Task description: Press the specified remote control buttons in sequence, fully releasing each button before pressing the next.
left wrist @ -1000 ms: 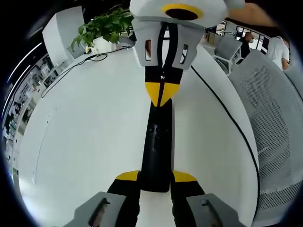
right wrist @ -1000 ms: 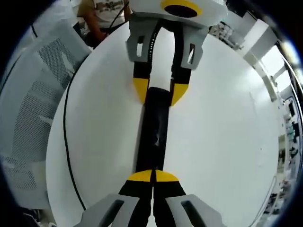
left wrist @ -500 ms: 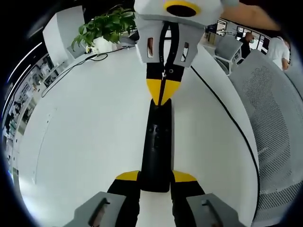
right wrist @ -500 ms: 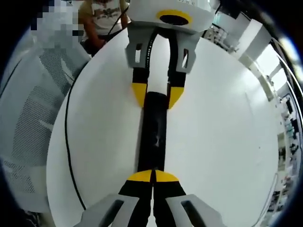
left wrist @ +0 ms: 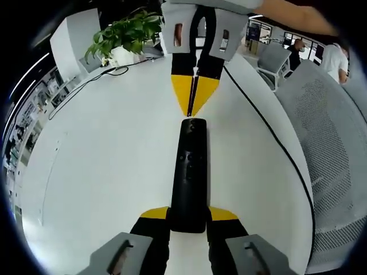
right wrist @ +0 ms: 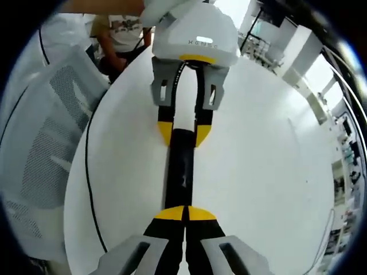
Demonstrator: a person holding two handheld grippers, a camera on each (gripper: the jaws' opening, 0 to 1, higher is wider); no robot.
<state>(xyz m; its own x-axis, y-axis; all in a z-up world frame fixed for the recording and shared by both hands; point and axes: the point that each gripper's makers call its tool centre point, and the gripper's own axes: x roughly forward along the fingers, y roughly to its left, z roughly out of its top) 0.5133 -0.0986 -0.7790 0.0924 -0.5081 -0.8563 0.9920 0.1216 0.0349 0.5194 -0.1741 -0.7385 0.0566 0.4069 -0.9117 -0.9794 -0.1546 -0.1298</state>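
Note:
A long black remote control [left wrist: 190,166] lies lengthwise on the white table [left wrist: 97,172]. My left gripper [left wrist: 189,213] is shut on its near end, one yellow-tipped finger on each side. In the left gripper view, my right gripper [left wrist: 195,97] comes down from the top. Its yellow tips are shut together and hang just past the remote's far end, clear of the buttons. In the right gripper view my right gripper [right wrist: 184,213] is shut with nothing in it, tips over the near end of the remote [right wrist: 179,172]. My left gripper [right wrist: 183,133] clamps the far end.
A potted green plant [left wrist: 123,34] stands at the far table edge. A thin black cable [left wrist: 275,137] runs along the table's right side. A grey mesh chair [left wrist: 335,149] stands beside the table. People are in the background.
My right gripper has drawn back off the remote's button face to beyond its end, tips still shut. The left gripper and the remote have stayed put.

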